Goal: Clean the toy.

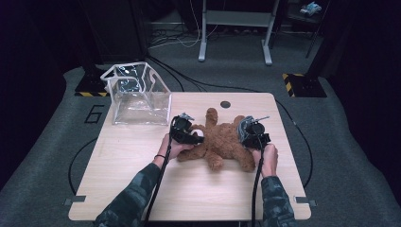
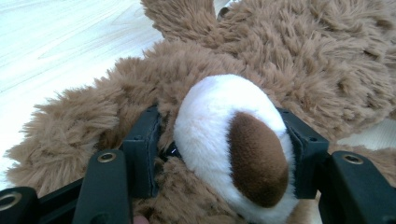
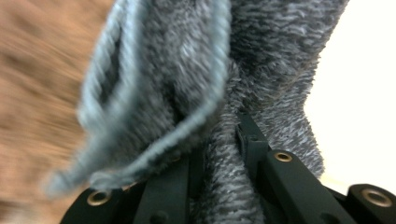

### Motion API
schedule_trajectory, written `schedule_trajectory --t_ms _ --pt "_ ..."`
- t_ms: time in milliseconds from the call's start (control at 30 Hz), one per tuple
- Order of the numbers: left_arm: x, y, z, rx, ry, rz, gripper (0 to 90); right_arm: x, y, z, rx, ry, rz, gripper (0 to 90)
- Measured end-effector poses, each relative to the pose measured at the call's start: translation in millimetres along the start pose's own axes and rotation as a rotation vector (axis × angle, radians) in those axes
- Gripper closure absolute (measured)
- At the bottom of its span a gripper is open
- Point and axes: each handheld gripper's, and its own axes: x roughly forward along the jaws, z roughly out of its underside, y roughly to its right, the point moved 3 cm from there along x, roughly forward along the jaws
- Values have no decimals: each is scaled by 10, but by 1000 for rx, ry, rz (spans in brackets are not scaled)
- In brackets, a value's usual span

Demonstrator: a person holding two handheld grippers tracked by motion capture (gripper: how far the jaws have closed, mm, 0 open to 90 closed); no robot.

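Seen from the high view: brown plush toy (image 1: 222, 139) sprawled limbs-out near the middle of the light wooden table (image 1: 142, 179), a gripper at each side. Left gripper (image 1: 195, 137) at the toy's left flank, jaws roughly half open and clamped on the white muzzle (image 2: 224, 140) with its brown nose patch (image 2: 257, 158) — pads pressed into the fur on both sides in the left gripper view. Right gripper (image 1: 249, 137) at the toy's right flank, jaws drawn nearly together and pinching a fold of grey knitted fabric (image 3: 233, 182), a pale blue yarn cord (image 3: 154, 93) looped across it; brown fur blurred at the left edge of the right gripper view. Clear plastic bag (image 1: 139, 97) standing open at the table's far left corner, well apart from the toy — forearms in camouflage sleeves (image 1: 132, 198) entering from the near edge.
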Motion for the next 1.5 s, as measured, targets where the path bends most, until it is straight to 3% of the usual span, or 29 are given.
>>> schedule_trajectory --t_ms 67,133,233,333,367,467,533,600,733,867,933,1033,1133,1200,1267,1433,1500 --pt "-1 -2 1 -2 0 1 410 54 78 56 -20 -48 55 774" --pt "-2 -2 0 -1 -1 1 410 65 162 101 -10 -73 90 773" --pt "-2 -7 -1 0 -4 3 409 -85 245 130 24 -37 99 771" --pt "-2 0 -1 1 -3 -3 410 -322 199 83 32 34 71 769" --pt "-2 1 -1 1 -4 -3 410 -467 137 44 21 84 38 769" --pt "-4 3 -3 3 -8 -7 409 -614 -39 -11 -13 117 -14 769" --pt "-5 4 -2 4 -9 -7 409 -582 -164 -19 -55 105 -32 769" --pt "-4 11 1 1 -7 -7 409 -446 -235 6 -83 70 -11 769" --pt "-4 32 11 8 -5 -12 409 -217 -112 110 -57 47 20 772" --pt "-6 26 16 1 -3 -13 410 -50 29 277 -49 -46 72 772" --pt "-4 30 14 1 -5 -13 410 -29 106 358 -30 -60 71 771" --pt "1 22 9 -2 -4 -13 410 -195 177 393 13 -2 70 770" --pt "4 15 -5 -1 -12 -15 410 -521 125 379 41 96 45 768" --pt "6 10 -12 -1 -17 -15 410 -680 51 377 22 151 38 767" --pt "8 6 -20 -7 -23 -15 410 -756 -28 402 11 168 17 767" --pt "22 6 -43 -7 -36 -22 410 -542 -141 620 -11 105 10 768" --pt "24 1 -43 -9 -36 -21 409 -417 -141 754 -11 102 33 770"
